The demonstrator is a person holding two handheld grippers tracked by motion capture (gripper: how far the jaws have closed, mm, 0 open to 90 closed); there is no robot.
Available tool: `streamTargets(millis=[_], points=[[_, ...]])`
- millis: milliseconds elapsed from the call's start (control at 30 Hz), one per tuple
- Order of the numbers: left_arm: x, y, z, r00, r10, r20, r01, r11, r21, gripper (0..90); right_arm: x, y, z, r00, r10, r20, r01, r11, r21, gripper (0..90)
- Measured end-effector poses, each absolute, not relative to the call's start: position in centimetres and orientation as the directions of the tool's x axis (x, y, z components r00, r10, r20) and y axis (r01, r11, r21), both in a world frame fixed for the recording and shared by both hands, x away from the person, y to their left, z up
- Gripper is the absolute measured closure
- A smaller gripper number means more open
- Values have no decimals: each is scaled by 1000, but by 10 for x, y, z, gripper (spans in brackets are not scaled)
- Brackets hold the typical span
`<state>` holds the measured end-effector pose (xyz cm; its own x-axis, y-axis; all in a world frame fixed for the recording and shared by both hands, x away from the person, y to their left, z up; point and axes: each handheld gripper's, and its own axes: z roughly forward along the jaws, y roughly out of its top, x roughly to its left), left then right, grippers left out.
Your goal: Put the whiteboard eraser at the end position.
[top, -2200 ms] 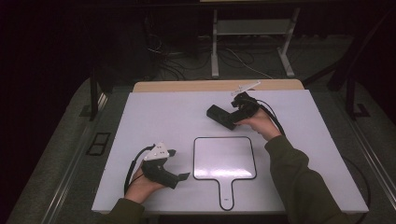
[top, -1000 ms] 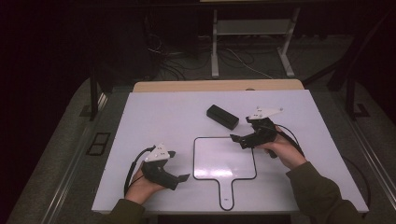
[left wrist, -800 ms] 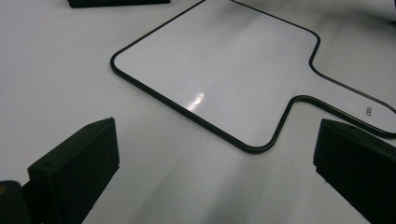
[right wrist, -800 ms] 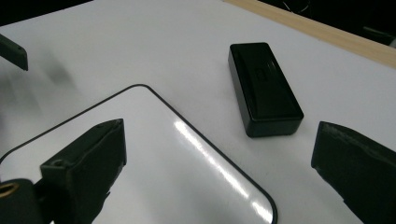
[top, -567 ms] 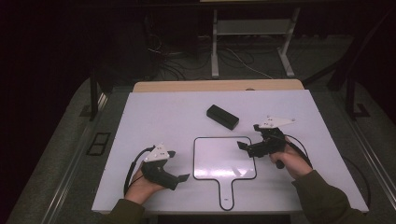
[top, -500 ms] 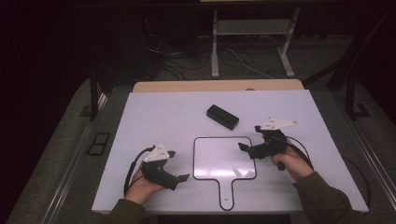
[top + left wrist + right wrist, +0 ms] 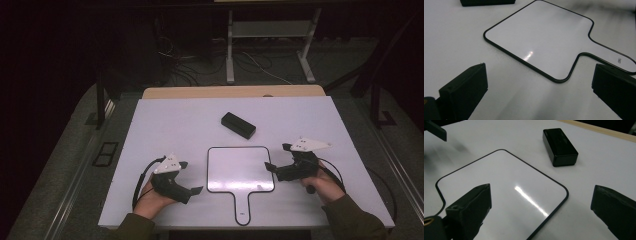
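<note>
Board (image 7: 240, 169): flat on bench (image 7: 165, 125); both grippers, left (image 7: 192, 190) and right (image 7: 270, 167), fingers apart, empty; approach rim low, level.

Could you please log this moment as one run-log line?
left tool: open, empty, left of paddle whiteboard | right tool: open, empty, at board's right edge | black block: on table, behind board, untouched
</note>
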<state>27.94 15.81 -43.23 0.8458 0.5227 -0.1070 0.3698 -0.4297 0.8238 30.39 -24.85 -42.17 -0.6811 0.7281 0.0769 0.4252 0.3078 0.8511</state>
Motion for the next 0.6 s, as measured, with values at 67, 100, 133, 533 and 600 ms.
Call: streamTargets(millis=[67, 100, 133, 533, 600], points=[[279, 158, -432, 846, 523, -108, 370, -427, 825, 0, 301, -251, -424, -678, 730, 82, 432, 305, 849, 21], [279, 158, -432, 845, 524, -108, 370, -426, 826, 0, 300, -252, -425, -676, 733, 81, 433, 306, 848, 21], [279, 158, -432, 844, 525, -109, 371, -425, 826, 0, 298, -253, -426, -676, 733, 75, 431, 310, 847, 21], [278, 158, -432, 847, 521, -106, 369, -431, 823, 0, 278, -271, -437, -671, 739, 63, 441, 329, 835, 21], [279, 158, -432, 847, 521, -106, 369, -432, 823, 0, 276, -273, -438, -668, 742, 57, 439, 331, 835, 21]])
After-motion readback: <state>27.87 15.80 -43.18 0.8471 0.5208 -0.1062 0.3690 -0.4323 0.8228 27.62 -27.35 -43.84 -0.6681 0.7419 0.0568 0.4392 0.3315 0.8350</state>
